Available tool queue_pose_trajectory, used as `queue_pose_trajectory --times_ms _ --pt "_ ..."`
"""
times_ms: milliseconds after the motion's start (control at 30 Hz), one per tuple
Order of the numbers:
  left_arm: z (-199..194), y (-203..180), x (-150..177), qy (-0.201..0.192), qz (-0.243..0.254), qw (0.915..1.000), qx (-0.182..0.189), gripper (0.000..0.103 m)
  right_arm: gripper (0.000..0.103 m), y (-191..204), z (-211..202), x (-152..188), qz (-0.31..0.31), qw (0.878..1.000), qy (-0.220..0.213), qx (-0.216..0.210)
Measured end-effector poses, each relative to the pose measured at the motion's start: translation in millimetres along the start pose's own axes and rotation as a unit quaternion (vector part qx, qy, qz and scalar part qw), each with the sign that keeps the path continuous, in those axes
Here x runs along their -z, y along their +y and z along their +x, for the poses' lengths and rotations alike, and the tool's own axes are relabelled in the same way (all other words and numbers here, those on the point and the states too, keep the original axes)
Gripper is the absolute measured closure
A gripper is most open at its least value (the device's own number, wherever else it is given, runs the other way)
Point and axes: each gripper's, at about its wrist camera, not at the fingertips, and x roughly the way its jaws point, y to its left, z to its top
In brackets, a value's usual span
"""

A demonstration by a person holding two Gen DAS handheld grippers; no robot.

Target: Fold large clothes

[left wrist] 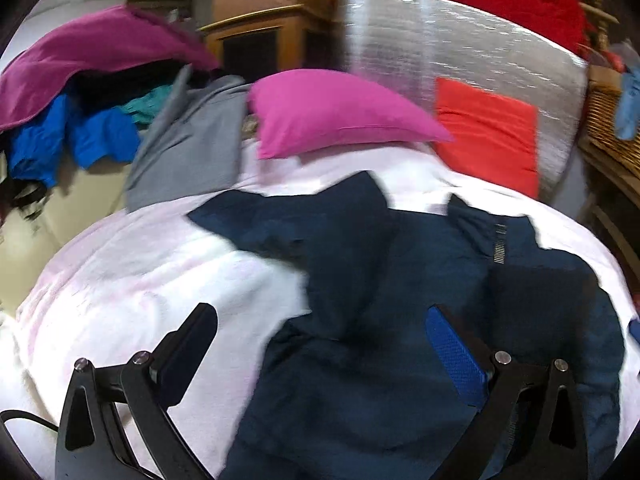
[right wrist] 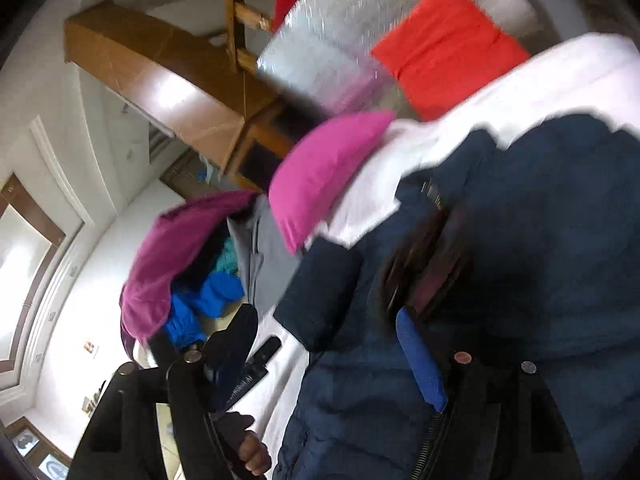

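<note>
A dark navy padded jacket [left wrist: 400,280] lies spread on a white sheet [left wrist: 140,280]; it also shows in the right wrist view [right wrist: 540,240]. My left gripper [left wrist: 320,320] is open above the jacket's left part, fingers wide apart and holding nothing. My right gripper [right wrist: 324,320] is open too, tilted over the jacket, with its blue pad [right wrist: 420,356] against the fabric and the other finger [right wrist: 236,340] off to the left. The jacket's dark reddish lining [right wrist: 432,272] shows near the blue pad.
A pink pillow [left wrist: 332,112] and an orange pillow [left wrist: 488,136] lie at the bed's far end against a silver padded board [left wrist: 440,40]. A heap of clothes [left wrist: 80,112], purple, blue and grey, lies at the left. A wicker basket [left wrist: 608,120] stands at the right.
</note>
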Motion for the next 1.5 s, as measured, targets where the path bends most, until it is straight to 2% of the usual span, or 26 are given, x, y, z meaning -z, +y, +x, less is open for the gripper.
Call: queue_pose_trajectory --times_ms 67,100,200,300,433,567,633,700,733,767,833,900,1000,1067,1200,1300,1367,1433,1500 --pt "-3 -16 2 -0.003 0.02 0.9993 0.03 0.0 0.027 -8 -32 -10 0.006 0.999 -0.038 0.009" --pt "-5 -28 4 -0.004 0.035 0.9979 0.054 0.0 0.027 -14 -42 -18 0.008 0.998 -0.058 0.029" --pt "-7 -47 8 0.0 0.059 0.9927 0.105 0.0 0.028 -47 -74 -34 0.018 0.982 -0.101 0.162" --pt "-10 -71 13 0.0 0.074 0.9836 0.165 0.0 0.028 -88 -75 -43 0.044 0.964 -0.093 0.245" --pt "-6 -103 23 0.022 0.101 0.9713 0.214 0.0 0.029 -135 -57 -51 0.076 0.952 -0.06 0.289" --pt "8 -134 36 0.038 0.157 0.9665 0.199 0.0 0.029 -157 -48 -56 0.088 0.945 -0.057 0.31" --pt "17 -141 39 0.041 0.175 0.966 0.186 0.0 0.035 -166 -40 -57 0.092 0.943 -0.039 0.316" --pt "24 -144 40 0.036 0.179 0.968 0.172 0.0 0.064 -178 -29 -55 0.106 0.947 -0.009 0.302" --pt "27 -142 37 0.033 0.176 0.9704 0.162 0.006 0.066 -180 -24 -54 0.109 0.947 -0.002 0.301" --pt "31 -140 34 0.035 0.172 0.9719 0.157 0.012 0.071 -179 -23 -54 0.103 0.947 -0.004 0.304" --pt "34 -132 29 0.046 0.158 0.9717 0.169 0.05 0.079 -169 -27 -57 0.093 0.946 -0.018 0.309" --pt "39 -124 22 0.053 0.144 0.9735 0.17 0.064 0.084 -161 -33 -59 0.077 0.947 -0.034 0.311" --pt "44 -103 7 0.04 0.114 0.9823 0.142 0.071 0.084 -137 -39 -60 0.038 0.943 -0.063 0.324" --pt "46 -87 -2 0.039 0.09 0.9854 0.139 0.071 0.084 -134 -40 -59 0.03 0.94 -0.069 0.333" --pt "49 -40 -24 0.041 0.022 0.9907 0.128 0.071 0.085 -155 -33 -55 0.059 0.932 -0.048 0.354" --pt "46 -13 -31 0.031 -0.007 0.9916 0.125 0.07 0.084 -164 -34 -53 0.076 0.931 -0.036 0.354" --pt "41 5 -37 0.02 -0.017 0.9928 0.117 0.06 0.083 -159 -37 -54 0.077 0.931 -0.038 0.354" --pt "39 18 -40 0.01 -0.027 0.9937 0.108 0.044 0.075 -152 -39 -55 0.074 0.927 -0.036 0.367" --pt "37 34 -43 0.005 -0.04 0.9949 0.093 0.038 0.057 -144 -40 -55 0.062 0.919 -0.04 0.387"
